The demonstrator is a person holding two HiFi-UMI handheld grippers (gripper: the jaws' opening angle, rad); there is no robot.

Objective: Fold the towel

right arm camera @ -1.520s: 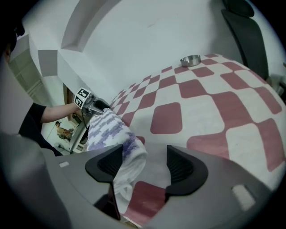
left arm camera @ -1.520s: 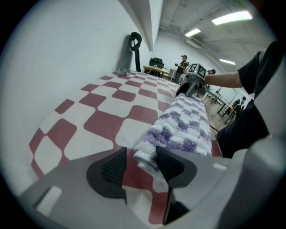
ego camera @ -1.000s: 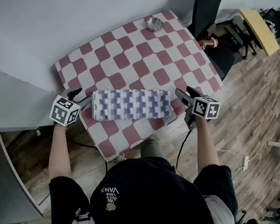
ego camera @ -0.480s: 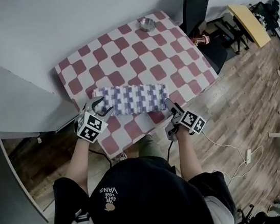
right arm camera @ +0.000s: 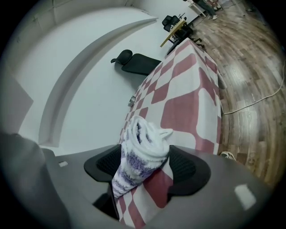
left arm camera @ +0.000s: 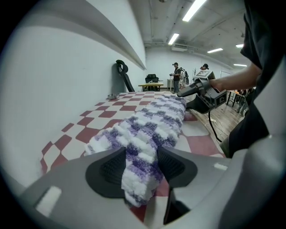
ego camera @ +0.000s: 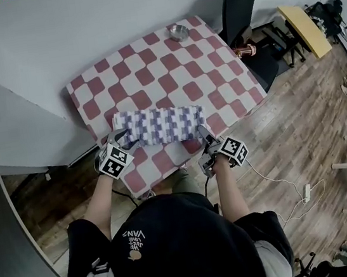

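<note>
You had brought both grippers in to the towel (ego camera: 159, 125), a long strip on the checked table (ego camera: 151, 67). Your left gripper (ego camera: 121, 138) sat at its 7 o'clock corner and your right gripper (ego camera: 204, 138) at 5 o'clock. Both sets of jaws stood apart around the fluffy ends, not squeezing yet. A second before, they hung out beside it. The next fold looked ready to start.

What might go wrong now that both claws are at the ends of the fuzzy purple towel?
1. The towel sits between the jaws of the left claw and right claw, but neither looks squeezed shut yet; lifting now may drop it.
2. The checked tablecloth lies right under the right claw, so it might get pinched too.
</note>
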